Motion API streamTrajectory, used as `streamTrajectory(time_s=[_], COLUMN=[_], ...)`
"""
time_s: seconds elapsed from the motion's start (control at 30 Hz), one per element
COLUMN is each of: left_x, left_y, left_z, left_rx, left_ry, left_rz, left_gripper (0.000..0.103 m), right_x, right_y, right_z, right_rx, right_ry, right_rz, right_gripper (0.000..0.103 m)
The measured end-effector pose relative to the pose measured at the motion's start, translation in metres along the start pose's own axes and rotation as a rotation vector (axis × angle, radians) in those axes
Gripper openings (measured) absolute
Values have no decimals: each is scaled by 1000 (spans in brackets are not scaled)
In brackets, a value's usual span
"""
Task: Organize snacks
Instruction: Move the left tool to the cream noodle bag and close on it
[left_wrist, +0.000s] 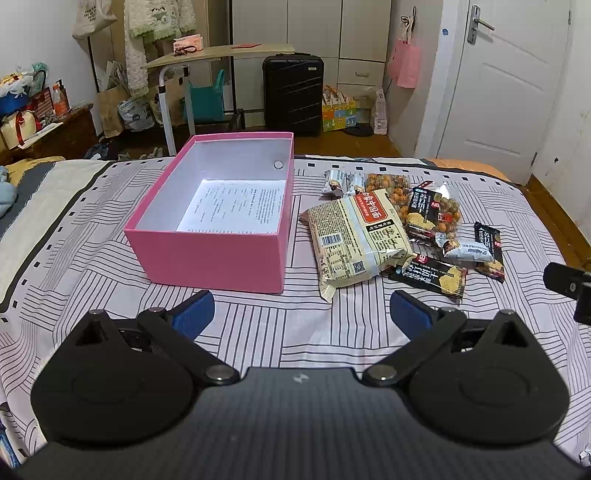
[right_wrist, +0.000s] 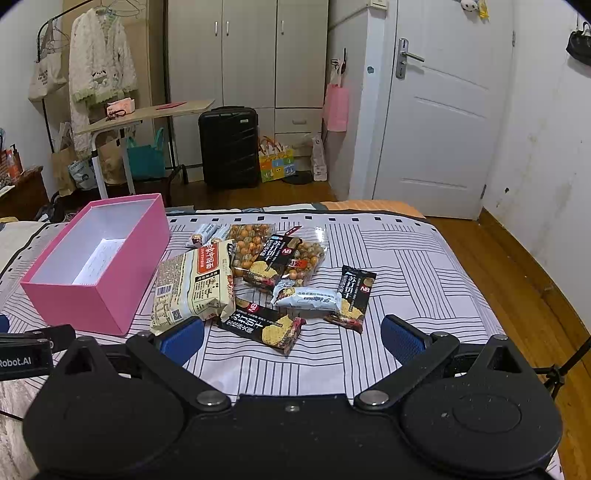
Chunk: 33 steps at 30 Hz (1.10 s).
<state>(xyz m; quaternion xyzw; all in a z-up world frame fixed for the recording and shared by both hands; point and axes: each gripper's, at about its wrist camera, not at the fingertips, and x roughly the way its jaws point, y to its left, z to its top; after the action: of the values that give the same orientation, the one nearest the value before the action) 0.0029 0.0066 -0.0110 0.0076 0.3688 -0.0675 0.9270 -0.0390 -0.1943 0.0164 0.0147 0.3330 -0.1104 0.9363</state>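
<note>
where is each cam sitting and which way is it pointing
Left wrist: rides the left tool, low over the bed, facing the pink box straight ahead; its own open blue fingers show, and the other tool's tip at the right edge.
Right wrist: rides the right tool, facing the snack pile; its open fingers show, and the left tool at the left edge.
Shared: box, snacks, patterned bedspread, suitcase, door.

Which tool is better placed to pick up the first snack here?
Right, probably. The right tool is open just short of a black cracker packet. The left tool is open over bare bedspread, between the pink box and the snacks.
</note>
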Motion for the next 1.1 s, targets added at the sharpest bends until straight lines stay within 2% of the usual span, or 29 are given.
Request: streamTrajectory(time_s=[0.17, 0.3, 0.47, 0.53, 0.6, 0.7, 0.77, 0.83, 0.9, 0.97, 1.1], left_x=[1, 3, 11, 13, 13, 22, 35, 51, 72, 92, 128], left_y=[-1, 2, 6, 7, 5, -3, -10, -18, -27, -37, -47], left_z=[-1, 2, 18, 26, 35, 52, 61, 68, 70, 68, 60], left_rx=[3, -20, -25, -27, -23, 0, 6, 9, 25, 49, 66], left_ry=[4, 6, -11, -66, -115, -111, -93, -68, -29, 7, 28], left_rz=[-11, -17, -55, -92, -138, -181, -200, -227, -227, -206, -192], left_gripper=[103, 101, 100, 100, 100, 100, 98, 97, 95, 94, 94], right_x=[0, -2, 15, 26, 40, 60, 74, 93, 110, 126, 172], right_y=[-3, -4, -10, -9, -5, 6, 7, 7, 9, 16, 22], right_z=[2, 16, 54, 69, 84, 104, 116, 127, 129, 122, 101], right_rx=[-3, -49, -125, -140, -170, -210, -181, -104, -68, -75, -55], right_ry=[-17, -102, -149, -145, -105, -36, 21, 112, 165, 178, 238], right_rz=[11, 30, 151, 194, 255, 307, 354, 430, 503, 515, 479], right_gripper=[103, 103, 103, 103, 100, 95, 90, 90, 87, 87, 83])
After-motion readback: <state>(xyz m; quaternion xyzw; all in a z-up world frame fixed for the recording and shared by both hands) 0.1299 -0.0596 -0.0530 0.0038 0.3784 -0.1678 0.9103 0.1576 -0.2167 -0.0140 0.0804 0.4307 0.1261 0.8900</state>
